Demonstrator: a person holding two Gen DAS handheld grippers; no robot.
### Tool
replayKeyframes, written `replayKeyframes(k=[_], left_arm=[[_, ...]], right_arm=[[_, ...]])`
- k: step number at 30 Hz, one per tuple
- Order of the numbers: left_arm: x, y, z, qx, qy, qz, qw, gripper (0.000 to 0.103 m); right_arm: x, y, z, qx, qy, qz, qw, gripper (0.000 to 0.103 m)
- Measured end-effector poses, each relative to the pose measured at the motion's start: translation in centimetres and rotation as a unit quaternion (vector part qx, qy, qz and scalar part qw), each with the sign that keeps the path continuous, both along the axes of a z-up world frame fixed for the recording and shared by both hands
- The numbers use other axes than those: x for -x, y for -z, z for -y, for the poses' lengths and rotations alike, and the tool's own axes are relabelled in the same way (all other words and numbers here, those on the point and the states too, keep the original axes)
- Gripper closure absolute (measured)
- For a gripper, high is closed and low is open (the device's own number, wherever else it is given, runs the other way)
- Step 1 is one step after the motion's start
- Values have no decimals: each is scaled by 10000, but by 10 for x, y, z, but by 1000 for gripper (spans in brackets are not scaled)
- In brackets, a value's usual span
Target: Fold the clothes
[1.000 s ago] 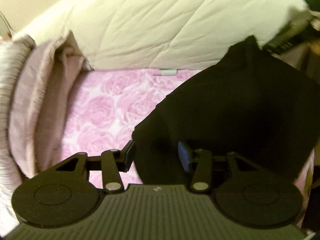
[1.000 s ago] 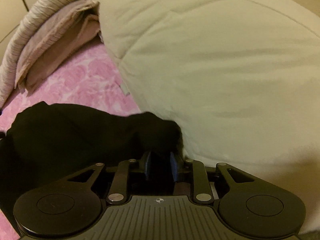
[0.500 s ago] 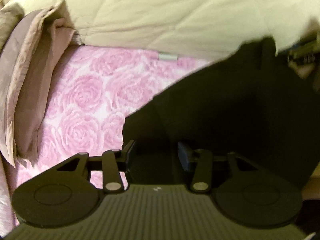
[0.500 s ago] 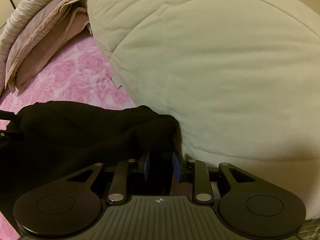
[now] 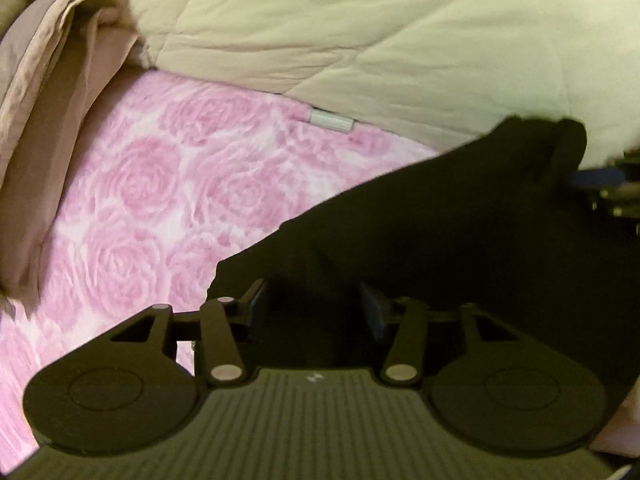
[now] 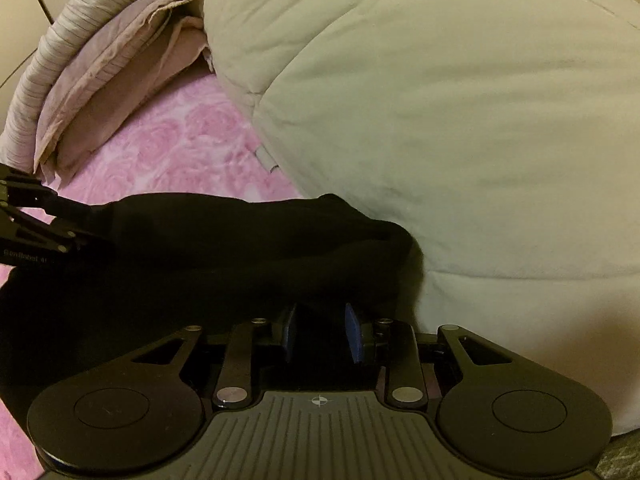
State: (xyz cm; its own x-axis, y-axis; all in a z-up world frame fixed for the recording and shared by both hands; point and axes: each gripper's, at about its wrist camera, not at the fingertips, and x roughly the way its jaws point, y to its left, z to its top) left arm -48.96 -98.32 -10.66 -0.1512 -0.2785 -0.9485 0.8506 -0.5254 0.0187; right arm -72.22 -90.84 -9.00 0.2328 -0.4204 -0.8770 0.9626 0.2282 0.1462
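Left wrist view: left gripper (image 5: 312, 304) pitched steeply down at the bed, jaws part-spread with one corner of the black garment (image 5: 440, 240) bunched between them. Left figure rose 42→... skip — jaws have just widened a little; cloth sits between the pads, but it's too dark to tell whether they pinch it. Left of the tool: pink rose-print sheet (image 5: 140, 208), one mauve pillow (image 5: 48, 120) beyond it. Ahead: one cream comforter (image 5: 360, 40), a small grey tag (image 5: 330, 121) at its edge. Far right of the tool: the right gripper's blue pad, at the garment's other end.

Right wrist view: right gripper (image 6: 322, 334) also angled down, jaws narrow and clamped on a black fold. Left gripper (image 6: 44, 224) visible at far left, at the garment's (image 6: 240, 248) opposite end; cloth spans between the two tools over the sheet (image 6: 180, 148). Two stacked pillows (image 6: 104, 76) upper left, comforter (image 6: 460, 120) just right of the tool, touching the cloth.

Count: two grippers, one garment, one comforter, two pillows.
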Motion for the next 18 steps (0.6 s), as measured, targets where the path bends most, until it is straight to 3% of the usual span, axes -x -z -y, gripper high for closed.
replayKeyframes(k=[4,7,11,16,18], left_arm=[[-17,-19,-5,168,-322,-242,9990,63],[-25,-6,-3,19,-556,-276,9981,61],[-16,2,2,38,-418,-176,9990,60],[-18,-36,-18,374,-528,-421,9970,68],[-14,-45,-31,310,-548,-648,9959,68]], right_arm=[[3,-14,-5,236,-20,79,9997,74],[5,-4,-8,-6,5,243,9997,74],[7,-4,-17,79,-69,278,9996,74],[17,-30,-37,23,-321,585,9978,74],[17,-32,-52,-106,-539,716,9959,74]])
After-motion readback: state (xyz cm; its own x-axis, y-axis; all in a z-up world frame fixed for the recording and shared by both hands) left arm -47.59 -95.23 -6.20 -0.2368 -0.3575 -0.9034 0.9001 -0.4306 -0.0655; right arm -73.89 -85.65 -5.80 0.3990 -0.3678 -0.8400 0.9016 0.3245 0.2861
